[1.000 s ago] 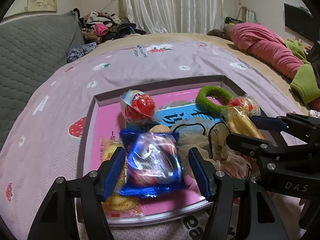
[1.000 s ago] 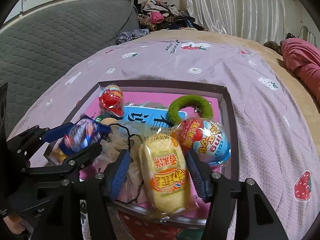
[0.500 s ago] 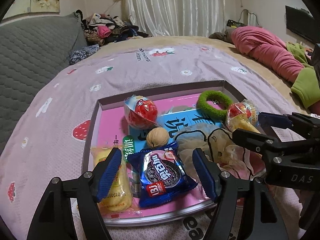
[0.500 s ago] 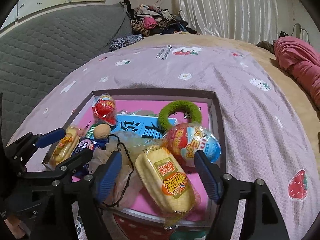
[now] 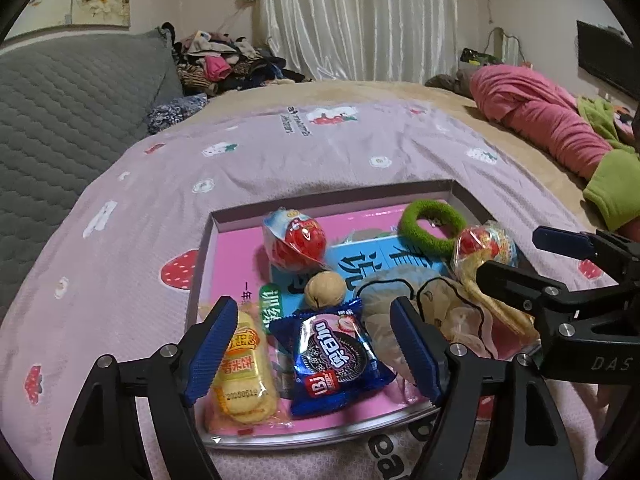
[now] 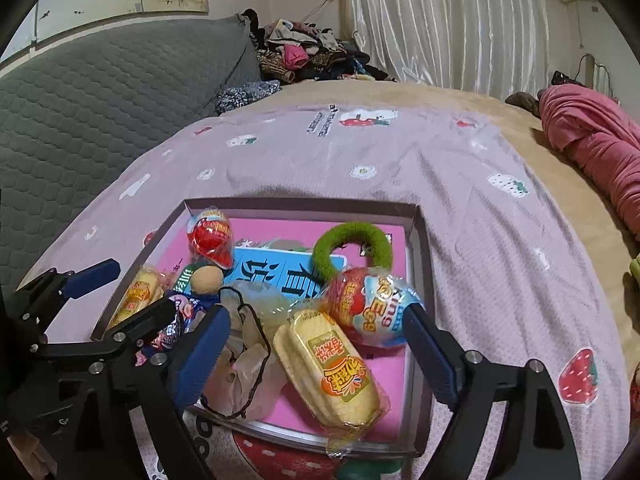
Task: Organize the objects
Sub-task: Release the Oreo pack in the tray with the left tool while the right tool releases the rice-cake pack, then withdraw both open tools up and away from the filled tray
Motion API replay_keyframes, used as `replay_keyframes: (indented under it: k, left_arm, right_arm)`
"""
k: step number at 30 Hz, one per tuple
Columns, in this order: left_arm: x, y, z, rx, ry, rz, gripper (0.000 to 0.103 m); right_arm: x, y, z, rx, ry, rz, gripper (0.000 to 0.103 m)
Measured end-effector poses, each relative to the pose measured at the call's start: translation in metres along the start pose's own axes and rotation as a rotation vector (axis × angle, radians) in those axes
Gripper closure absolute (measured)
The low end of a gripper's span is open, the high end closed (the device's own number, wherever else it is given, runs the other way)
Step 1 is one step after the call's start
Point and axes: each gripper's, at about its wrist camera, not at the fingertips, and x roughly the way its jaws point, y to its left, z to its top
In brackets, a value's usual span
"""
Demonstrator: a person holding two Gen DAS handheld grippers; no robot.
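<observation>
Both grippers, left (image 5: 312, 350) and right (image 6: 318, 350), have just been opening, nothing held, so they should lift straight off the tray (image 5: 200, 280) without snagging the cookie pack (image 5: 334, 358) or cracker pack (image 6: 332, 368).

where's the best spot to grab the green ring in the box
Take the green ring across its far arc, coming down from above with one finger inside the hole and one outside. That arc lies over bare pink floor near the box back wall; its near edge sits behind the toy egg, so it is crowded.
</observation>
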Motion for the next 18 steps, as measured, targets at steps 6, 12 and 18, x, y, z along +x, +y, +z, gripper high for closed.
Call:
replay_keyframes:
  k: [6, 12, 18]
  left_arm:
    - [-0.016, 0.006, 0.007, -0.012, -0.013, 0.016, 0.022]
    - [-0.046, 0.013, 0.015, -0.032, -0.041, 0.034, 0.018]
    - [-0.084, 0.018, 0.024, -0.053, -0.075, 0.038, 0.018]
  right_arm:
    - [-0.016, 0.001, 0.008, 0.006, -0.036, -0.008, 0.008]
    - [-0.046, 0.012, 0.018, -0.03, -0.078, -0.018, 0.001]
    - [-0.084, 0.023, 0.028, -0.051, -0.115, -0.012, 0.001]
